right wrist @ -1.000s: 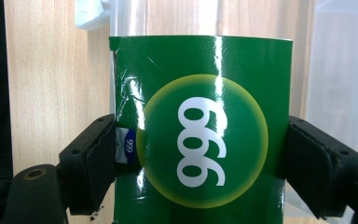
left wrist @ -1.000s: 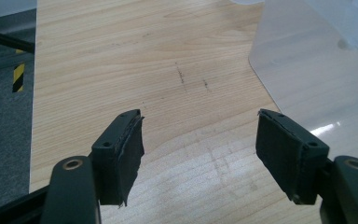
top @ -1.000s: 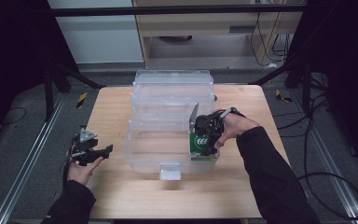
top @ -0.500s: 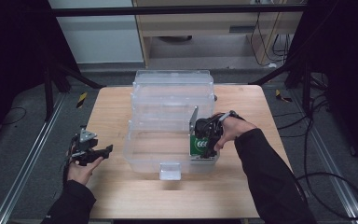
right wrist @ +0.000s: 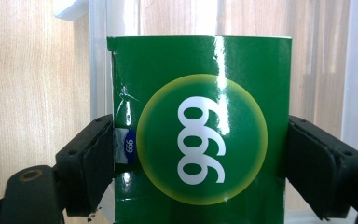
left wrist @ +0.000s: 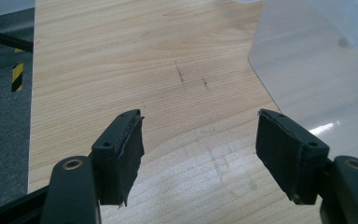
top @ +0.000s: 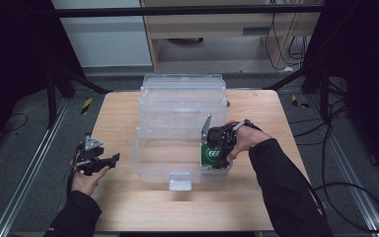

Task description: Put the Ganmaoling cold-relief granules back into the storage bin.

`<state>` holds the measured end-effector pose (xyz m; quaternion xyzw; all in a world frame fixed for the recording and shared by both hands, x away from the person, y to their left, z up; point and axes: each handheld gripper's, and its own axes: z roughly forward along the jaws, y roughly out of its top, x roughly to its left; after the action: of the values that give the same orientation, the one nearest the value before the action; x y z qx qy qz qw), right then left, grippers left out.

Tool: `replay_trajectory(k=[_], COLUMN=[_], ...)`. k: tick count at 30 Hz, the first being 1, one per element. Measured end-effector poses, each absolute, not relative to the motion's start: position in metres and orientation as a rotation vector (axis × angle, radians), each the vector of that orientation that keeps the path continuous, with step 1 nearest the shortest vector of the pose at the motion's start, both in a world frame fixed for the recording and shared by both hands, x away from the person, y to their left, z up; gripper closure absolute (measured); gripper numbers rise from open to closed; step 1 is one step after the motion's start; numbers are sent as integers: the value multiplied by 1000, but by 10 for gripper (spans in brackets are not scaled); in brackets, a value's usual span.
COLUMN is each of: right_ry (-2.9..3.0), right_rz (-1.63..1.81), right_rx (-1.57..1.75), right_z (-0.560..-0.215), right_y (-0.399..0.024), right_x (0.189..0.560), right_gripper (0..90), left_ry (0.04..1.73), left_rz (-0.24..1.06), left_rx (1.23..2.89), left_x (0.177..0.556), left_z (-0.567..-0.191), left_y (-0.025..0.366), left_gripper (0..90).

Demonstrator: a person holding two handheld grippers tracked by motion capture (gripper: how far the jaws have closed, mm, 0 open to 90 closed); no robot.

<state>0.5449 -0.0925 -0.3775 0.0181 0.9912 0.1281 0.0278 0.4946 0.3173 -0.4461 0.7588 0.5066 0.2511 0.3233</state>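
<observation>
high view: i see my right gripper (top: 216, 150) down at the right end of the clear plastic bin (top: 153, 165), gripping the green box (top: 210, 157) with the white "999" roundel on its face. the box sits at the bin's right front corner, low against the wall; i cannot tell from here whether it already rests on the bin's floor. in the right gripper view the green box (right wrist: 200, 130) stands between the two black jaws, both pads pressed against its side edges, and the left edge of the carton looks creased and slightly torn beside the pad. behind it i see the bin's clear wall and wood grain through it.

my left gripper (top: 96, 160) hangs over the wooden table (top: 118, 118) well to the left of the bin, apart from it. in the left gripper view its jaws stand wide with bare wood between them, gripping nothing, and a corner of the bin (left wrist: 317, 79) shows at the upper right.

the bin's lid (top: 182, 91) stands raised at the back, and a small white latch (top: 180, 180) sticks out at the front middle.
</observation>
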Motion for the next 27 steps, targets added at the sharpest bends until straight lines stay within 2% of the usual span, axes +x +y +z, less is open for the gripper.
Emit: replay_trajectory(k=[14, 27], right_ry=[3044, 2940], right_rz=[399, 504], right_rx=[133, 275], right_z=[-376, -357], right_y=[-95, -106], right_x=[543, 536], right_gripper=[151, 213], left_ry=[1328, 1329], left_rz=[659, 657], left_rx=[1990, 1987], left_x=[494, 494], left_z=[-446, -446], left_y=[318, 317], left_gripper=[310, 315])
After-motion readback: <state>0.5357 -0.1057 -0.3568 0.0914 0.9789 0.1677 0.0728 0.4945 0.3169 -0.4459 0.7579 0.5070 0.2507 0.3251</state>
